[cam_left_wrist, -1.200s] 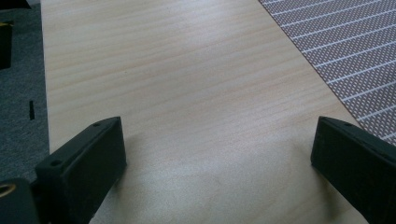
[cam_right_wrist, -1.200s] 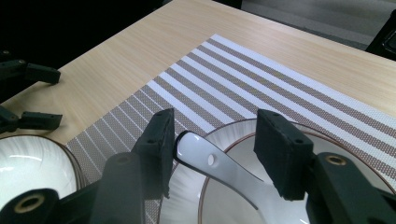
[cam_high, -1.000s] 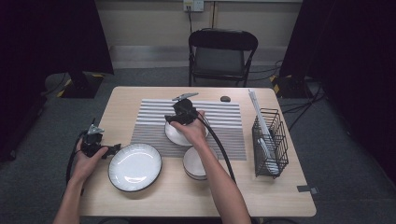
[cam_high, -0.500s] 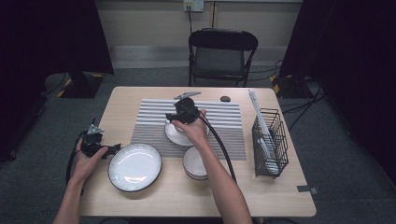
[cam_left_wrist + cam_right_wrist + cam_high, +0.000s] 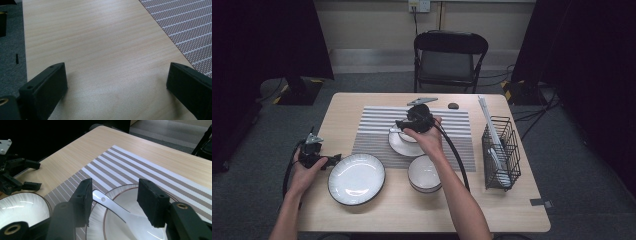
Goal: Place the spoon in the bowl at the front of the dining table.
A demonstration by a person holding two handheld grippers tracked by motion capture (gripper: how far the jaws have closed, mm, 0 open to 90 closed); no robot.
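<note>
White ceramic spoon [image 5: 117, 211] lies in the small white bowl [image 5: 130, 230] on its brown-rimmed saucer [image 5: 400, 145], handle jutting over the rim toward the left; that nested set sits on the grey striped placemat [image 5: 452, 125] at the middle of the pale wooden table [image 5: 362, 215]; placing the spoon looks done, and what is left seems to be drawing the hand clear. The right gripper [image 5: 113, 200] hangs just above it, jaws about half apart and empty. The left gripper [image 5: 115, 80] rests wide apart over bare wood, holding nothing, beside the large dark-rimmed white plate [image 5: 356, 178]; a second white bowl [image 5: 424, 174] stands nearer. The spoon's scoop end is cut off at the bottom of the right gripper view; the contents of the black wire rack [image 5: 502, 155] at the right are hard to make out.
</note>
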